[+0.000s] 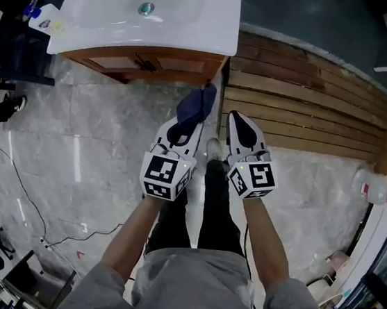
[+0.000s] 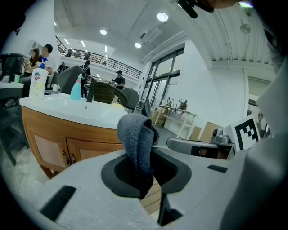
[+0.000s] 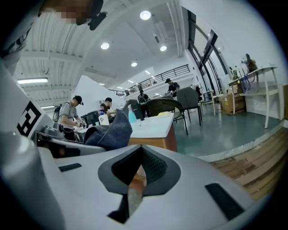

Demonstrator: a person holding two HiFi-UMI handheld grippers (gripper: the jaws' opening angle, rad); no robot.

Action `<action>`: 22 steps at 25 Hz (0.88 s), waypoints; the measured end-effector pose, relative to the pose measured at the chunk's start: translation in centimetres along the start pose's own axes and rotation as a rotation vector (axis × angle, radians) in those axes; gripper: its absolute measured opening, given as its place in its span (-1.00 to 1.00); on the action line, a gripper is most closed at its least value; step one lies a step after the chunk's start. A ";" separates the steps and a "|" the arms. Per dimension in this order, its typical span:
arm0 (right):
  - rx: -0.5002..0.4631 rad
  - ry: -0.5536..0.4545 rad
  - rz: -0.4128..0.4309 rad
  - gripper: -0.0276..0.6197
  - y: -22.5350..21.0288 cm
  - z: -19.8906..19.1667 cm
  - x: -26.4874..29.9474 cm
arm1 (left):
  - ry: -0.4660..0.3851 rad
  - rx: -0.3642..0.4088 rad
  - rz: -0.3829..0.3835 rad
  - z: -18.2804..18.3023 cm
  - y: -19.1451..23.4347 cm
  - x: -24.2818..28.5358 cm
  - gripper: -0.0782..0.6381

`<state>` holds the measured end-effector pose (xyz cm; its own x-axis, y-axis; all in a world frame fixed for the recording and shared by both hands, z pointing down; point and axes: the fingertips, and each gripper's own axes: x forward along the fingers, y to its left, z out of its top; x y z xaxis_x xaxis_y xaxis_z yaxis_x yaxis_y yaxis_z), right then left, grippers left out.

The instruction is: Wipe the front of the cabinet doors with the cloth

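Plainly left gripper [image 1: 180, 136] pinches the cloth [image 2: 136, 137]; right gripper [image 3: 135, 173] seems clenched, empty

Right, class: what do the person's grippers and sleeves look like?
The left gripper and right gripper have white shells with black padded jaws. Each carries a cube of black-and-white square markers. The person wears short grey sleeves.

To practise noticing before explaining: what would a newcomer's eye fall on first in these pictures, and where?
First, the dark blue cloth pinched in the left gripper, at the head view's centre, pointing toward the wooden cabinet. A glossy white basin tops that cabinet at upper left. The right gripper, beside the left, is shut on nothing.
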<state>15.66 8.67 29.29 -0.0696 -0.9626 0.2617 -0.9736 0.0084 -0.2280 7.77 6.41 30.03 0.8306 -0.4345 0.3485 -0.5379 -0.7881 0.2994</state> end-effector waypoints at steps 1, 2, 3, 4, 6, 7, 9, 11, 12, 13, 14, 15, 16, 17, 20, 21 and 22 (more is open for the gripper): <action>0.001 0.005 0.010 -0.88 -0.5 -0.2 0.5 | 0.001 -0.008 0.013 -0.2 0.2 0.6 -0.61; 0.001 0.011 0.021 -0.88 -1.0 -0.4 1.0 | 0.002 -0.017 0.026 -0.4 0.3 1.1 -0.61; -0.001 0.017 0.033 -0.88 -1.4 -0.6 1.6 | 0.002 -0.026 0.038 -0.6 0.5 1.7 -0.61; -0.004 0.024 0.047 -0.88 -1.8 -0.8 2.1 | 0.002 -0.036 0.051 -0.8 0.7 2.2 -0.61; -0.013 0.034 0.079 -0.88 -2.4 -1.0 3.2 | -0.005 -0.058 0.075 -1.2 1.1 3.3 -0.61; -0.016 0.036 0.094 -0.88 -2.7 -1.2 3.7 | -0.012 -0.074 0.085 -1.4 1.3 3.8 -0.61; -0.023 0.042 0.120 -0.88 -3.2 -1.6 4.7 | -0.035 -0.124 0.097 -1.8 1.8 4.8 -0.61; -0.030 0.051 0.147 -0.88 -3.6 -2.1 5.7 | -0.064 -0.177 0.112 -2.1 2.3 5.7 -0.61; -0.035 0.056 0.160 -0.88 -3.8 -2.5 6.2 | -0.077 -0.197 0.123 -2.3 2.6 6.2 -0.61; -0.040 0.061 0.173 -0.88 -3.9 -2.8 6.6 | -0.087 -0.215 0.133 -2.6 2.9 6.5 -0.61; -0.047 0.065 0.185 -0.88 -4.0 -3.2 7.1 | -0.097 -0.234 0.141 -2.9 3.3 6.9 -0.61; -0.052 0.069 0.196 -0.88 -4.1 -3.5 7.6 | -0.106 -0.255 0.148 -3.2 3.6 7.3 -0.61; -0.055 0.072 0.205 -0.88 -4.2 -3.8 8.0 | -0.115 -0.274 0.154 -3.6 3.9 7.6 -0.61; -0.053 0.075 0.210 -0.88 -4.3 -4.1 8.3 | -0.122 -0.291 0.159 -3.9 4.2 7.9 -0.61; -0.052 0.086 0.221 -0.88 -4.7 -4.8 9.1 | -0.135 -0.334 0.168 -4.9 4.7 8.7 -0.61; -0.054 0.090 0.224 -0.88 -4.7 -5.0 9.2 | -0.142 -0.345 0.170 -5.1 4.8 8.9 -0.61; -0.055 0.093 0.226 -0.88 -4.8 -5.1 9.3 | -0.150 -0.356 0.170 -5.2 4.9 9.0 -0.62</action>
<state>18.54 1.04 37.62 -0.3042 -0.9055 0.2958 -0.9412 0.2378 -0.2399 11.91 0.88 39.23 0.7230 -0.6252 0.2940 -0.6639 -0.5110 0.5460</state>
